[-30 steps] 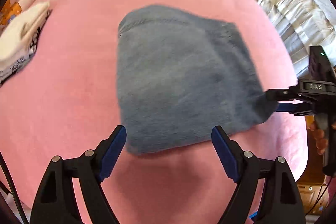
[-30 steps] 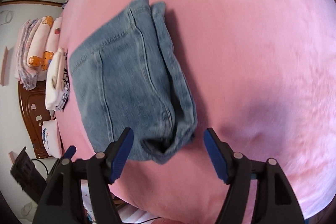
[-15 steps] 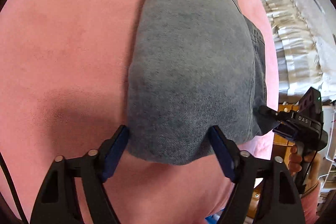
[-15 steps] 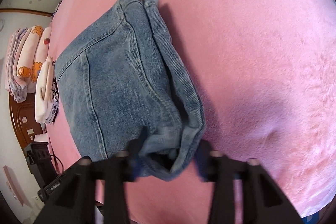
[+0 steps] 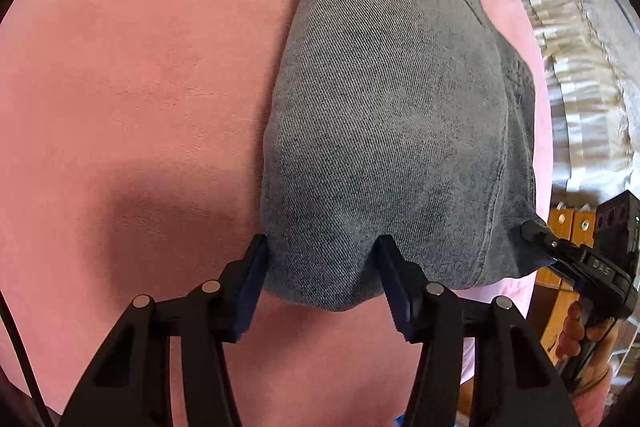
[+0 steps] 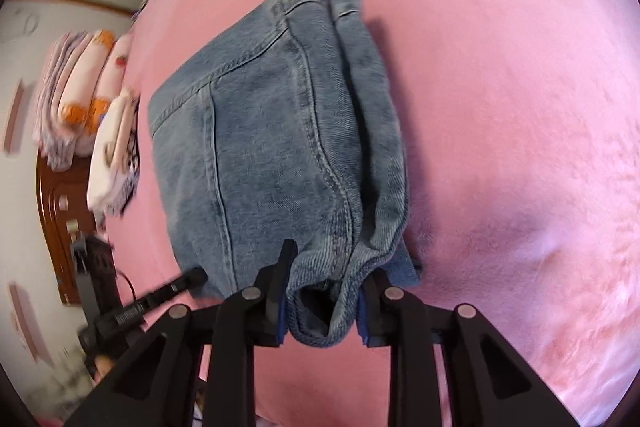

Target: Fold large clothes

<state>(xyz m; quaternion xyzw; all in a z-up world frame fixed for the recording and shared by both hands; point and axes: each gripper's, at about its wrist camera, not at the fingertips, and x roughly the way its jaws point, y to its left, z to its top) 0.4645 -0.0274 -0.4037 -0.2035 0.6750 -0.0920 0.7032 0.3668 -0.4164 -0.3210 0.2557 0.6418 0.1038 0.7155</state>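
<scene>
Folded blue jeans (image 5: 392, 131) lie on a pink blanket (image 5: 140, 87). My left gripper (image 5: 322, 267) has its jaws pressed into the near folded edge of the jeans, pinching the bundle. My right gripper (image 6: 322, 301) is shut on the thick layered corner of the jeans (image 6: 280, 147), with denim bunched between its blue pads. The right gripper also shows at the right of the left wrist view (image 5: 536, 233), at the jeans' corner. The left gripper shows at the lower left of the right wrist view (image 6: 196, 275).
A stack of folded light clothes (image 6: 80, 95) sits at the blanket's (image 6: 500, 87) far left edge by a wooden headboard (image 6: 56, 223). A white ruffled bedcover (image 5: 580, 59) lies beyond the blanket on the right.
Both grippers moved in onto the jeans' near edge and closed from wide open. The jeans now bulge up between them.
</scene>
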